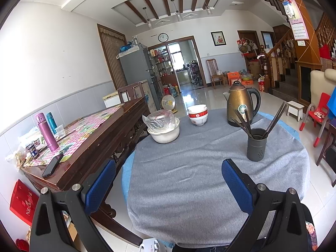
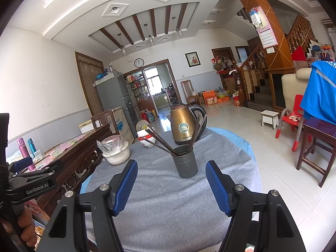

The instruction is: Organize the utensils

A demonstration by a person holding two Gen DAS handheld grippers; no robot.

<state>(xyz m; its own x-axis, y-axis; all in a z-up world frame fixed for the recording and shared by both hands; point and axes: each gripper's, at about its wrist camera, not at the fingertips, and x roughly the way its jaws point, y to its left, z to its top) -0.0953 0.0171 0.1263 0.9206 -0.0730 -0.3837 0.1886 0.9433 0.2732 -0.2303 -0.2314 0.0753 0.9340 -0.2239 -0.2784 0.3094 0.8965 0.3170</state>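
A dark grey holder cup (image 1: 256, 147) stands on the round table's grey cloth (image 1: 189, 178), with several dark chopsticks (image 1: 243, 119) leaning out of it. It also shows in the right wrist view (image 2: 185, 163), with its chopsticks (image 2: 161, 142). My left gripper (image 1: 169, 180) is open and empty, low over the near table, left of the cup. My right gripper (image 2: 171, 182) is open and empty, just short of the cup, which sits between its finger lines. The left gripper's body (image 2: 31, 180) shows at the left of the right wrist view.
A bronze kettle (image 1: 240, 105) stands behind the cup. Stacked red-and-white bowls (image 1: 197, 114) and a white pot with a plastic-wrapped lid (image 1: 163, 126) sit at the far left of the table. A dark wooden side table (image 1: 84, 147) with bottles and a phone stands to the left.
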